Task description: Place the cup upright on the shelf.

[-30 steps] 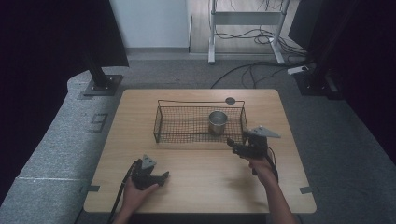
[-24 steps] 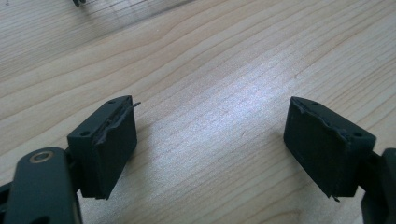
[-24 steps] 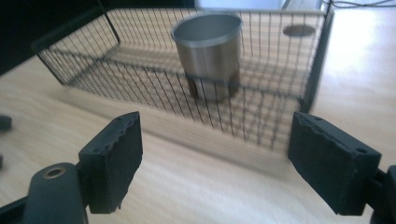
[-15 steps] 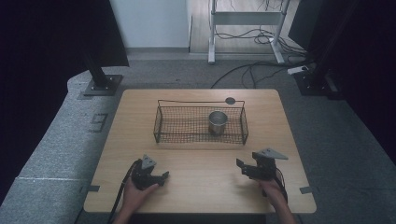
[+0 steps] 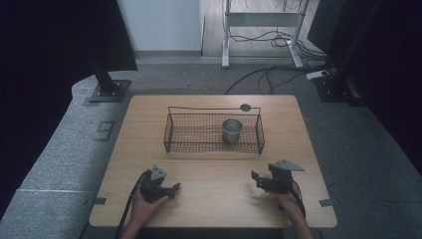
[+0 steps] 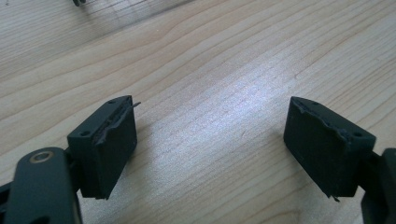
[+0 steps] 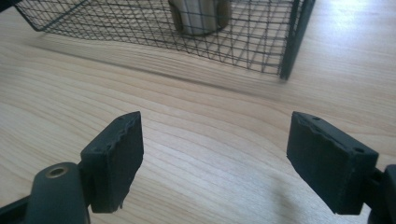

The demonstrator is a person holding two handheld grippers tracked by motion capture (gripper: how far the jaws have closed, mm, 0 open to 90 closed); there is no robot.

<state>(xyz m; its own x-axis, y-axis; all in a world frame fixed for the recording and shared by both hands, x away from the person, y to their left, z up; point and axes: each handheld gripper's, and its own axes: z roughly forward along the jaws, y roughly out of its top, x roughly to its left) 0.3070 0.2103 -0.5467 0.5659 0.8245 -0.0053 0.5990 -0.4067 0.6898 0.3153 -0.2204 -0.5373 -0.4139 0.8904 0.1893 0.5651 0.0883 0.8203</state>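
Steel cup sits upright in wire basket, right of centre, untouched. Right gripper has pulled back from the basket to the table at 5 o'clock, jaws wide, empty. Left gripper unmoved at 7 o'clock, jaws wide, empty. Placement looks done.

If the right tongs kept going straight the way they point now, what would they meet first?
Probably the near wall of the black wire mesh basket, past a stretch of bare wooden table. The right tongs stand open and empty; the round metal cup sits behind that mesh.
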